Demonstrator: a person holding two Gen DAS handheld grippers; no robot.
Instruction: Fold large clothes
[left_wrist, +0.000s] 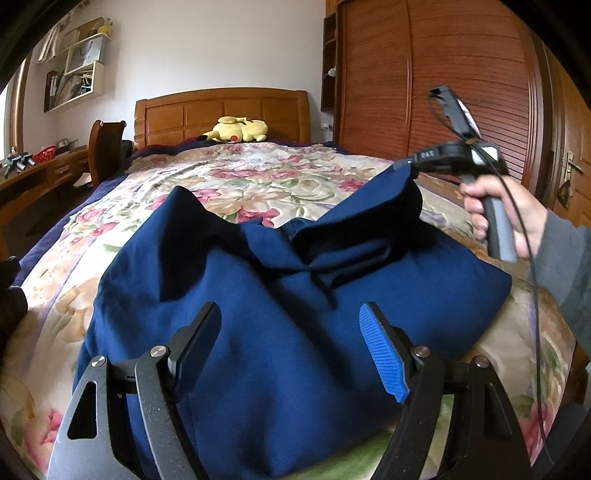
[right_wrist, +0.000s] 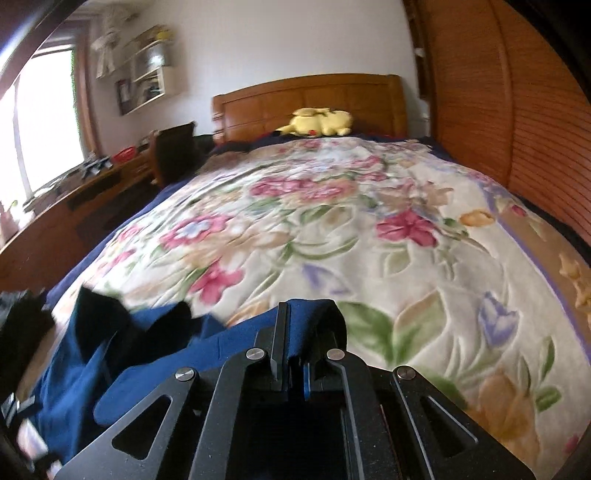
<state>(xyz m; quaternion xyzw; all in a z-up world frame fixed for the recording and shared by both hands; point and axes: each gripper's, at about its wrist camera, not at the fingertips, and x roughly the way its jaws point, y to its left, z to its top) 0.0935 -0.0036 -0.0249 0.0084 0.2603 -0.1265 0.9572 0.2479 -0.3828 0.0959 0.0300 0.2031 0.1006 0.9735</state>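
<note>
Navy garment (left_wrist: 258, 332) lies on the floral bedspread (left_wrist: 258, 177), spread ahead of the left gripper (left_wrist: 291, 354), whose jaws stand apart and empty; right gripper (right_wrist: 295, 354) pinches its far corner, lifted, likely to fold it over

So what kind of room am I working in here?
A home bedroom, it seems: a bed covered by a floral quilted bedspread with a wooden panelled headboard, a yellow plush toy lying by it, and a tall wooden slatted wardrobe alongside. A wooden desk stands on the other side.
</note>
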